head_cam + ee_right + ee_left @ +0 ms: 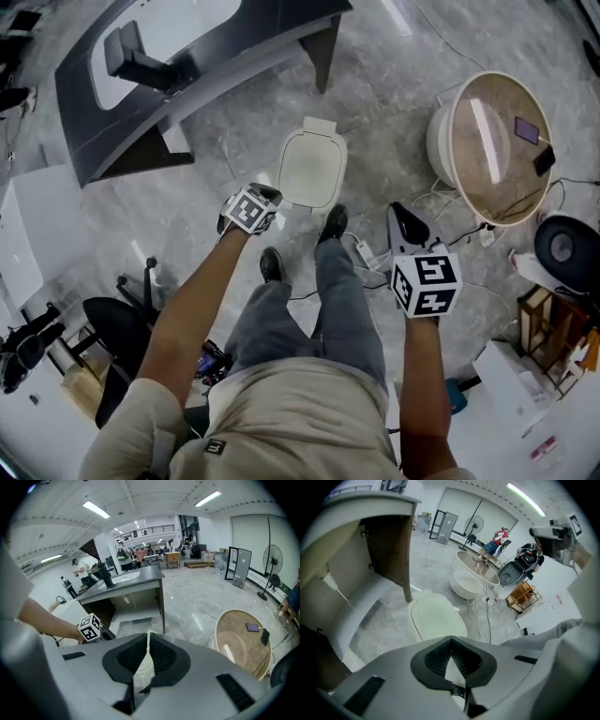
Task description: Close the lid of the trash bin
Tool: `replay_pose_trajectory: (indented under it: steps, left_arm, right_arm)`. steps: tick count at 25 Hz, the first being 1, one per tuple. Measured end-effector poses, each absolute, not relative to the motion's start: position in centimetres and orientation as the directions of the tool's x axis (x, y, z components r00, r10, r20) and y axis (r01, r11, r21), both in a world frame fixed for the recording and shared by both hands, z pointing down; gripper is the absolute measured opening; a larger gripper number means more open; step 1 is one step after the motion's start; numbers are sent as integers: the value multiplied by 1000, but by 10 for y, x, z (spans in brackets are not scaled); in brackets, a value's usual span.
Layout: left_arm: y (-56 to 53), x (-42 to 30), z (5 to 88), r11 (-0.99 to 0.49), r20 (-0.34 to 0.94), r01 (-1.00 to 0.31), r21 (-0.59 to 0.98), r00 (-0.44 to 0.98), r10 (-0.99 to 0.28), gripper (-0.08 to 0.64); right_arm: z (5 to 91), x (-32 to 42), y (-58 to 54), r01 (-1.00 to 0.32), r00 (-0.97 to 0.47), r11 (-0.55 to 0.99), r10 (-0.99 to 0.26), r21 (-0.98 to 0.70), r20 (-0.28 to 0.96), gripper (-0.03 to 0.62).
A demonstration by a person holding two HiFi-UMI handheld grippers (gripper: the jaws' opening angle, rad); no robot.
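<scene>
The white trash bin [312, 167] stands on the grey floor just ahead of the person's shoes, and its lid lies flat and down. In the left gripper view the same pale lid [436, 618] shows just beyond the jaws. My left gripper [266, 196] hovers at the bin's near left corner; its jaws are shut and hold nothing. Whether it touches the bin I cannot tell. My right gripper [401, 212] hangs to the right of the bin, well apart from it, shut and holding nothing. Its own view looks over the bin toward the desk.
A dark desk [187, 66] stands behind the bin at the upper left. A round wooden table [497, 145] with a phone on it is at the right, cables and a power strip [364, 251] on the floor beside it. A black chair [117, 328] is at the lower left.
</scene>
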State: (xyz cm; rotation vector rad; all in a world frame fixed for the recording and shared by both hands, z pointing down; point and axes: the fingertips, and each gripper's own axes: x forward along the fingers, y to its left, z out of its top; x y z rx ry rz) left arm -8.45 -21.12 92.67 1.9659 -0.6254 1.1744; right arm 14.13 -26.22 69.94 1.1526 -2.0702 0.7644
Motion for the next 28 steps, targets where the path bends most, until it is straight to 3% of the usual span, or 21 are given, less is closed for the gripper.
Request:
replay_pose_trajectory:
  steps: [13, 28]
  left_arm:
    - [-212, -147, 680, -620, 689, -727, 295, 611, -389, 14]
    - [-166, -223, 438, -669, 396, -733, 125, 655, -644, 14]
  right_arm:
    - [548, 69, -238, -830, -487, 542, -589, -133, 645, 25]
    - [359, 9, -192, -803, -544, 596, -718, -21, 435, 23]
